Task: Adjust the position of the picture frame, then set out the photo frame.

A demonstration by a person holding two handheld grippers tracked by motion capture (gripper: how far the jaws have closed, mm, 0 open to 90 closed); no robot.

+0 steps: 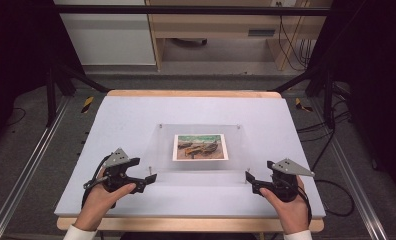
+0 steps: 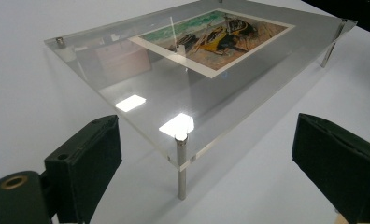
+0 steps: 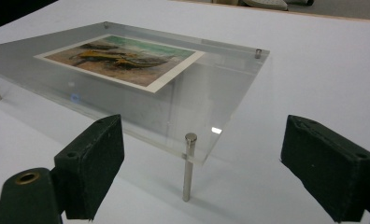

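A: What is lying ahead of the left gripper point(image 1: 145, 181)?

B: A clear, rectangular acrylic frame point(image 2: 248, 79) standing on short metal posts. Its near corner post point(image 2: 181, 163) is sitting between the two black jaws, slightly beyond their tips and touching neither. The jaws are gaping wide and holding nothing.

A: And the right gripper point(image 1: 250, 181)?

B: It is doing the same at the other near corner. Another thin metal post point(image 3: 188, 165) is standing in the gap between its jaws, closer to the left-hand one in the right gripper view, with both pads clear of it. Those jaws are also spread wide and gripping nothing.

A: What is showing inside the frame?

B: A white-bordered painted print point(image 3: 120, 58) of boats in green and ochre is lying flat under the clear plate, well beyond both sets of jaws.

A: What is the frame resting on?

B: Its posts are standing on a pale grey tabletop point(image 1: 136, 115), and each hand is holding its gripper low over it.
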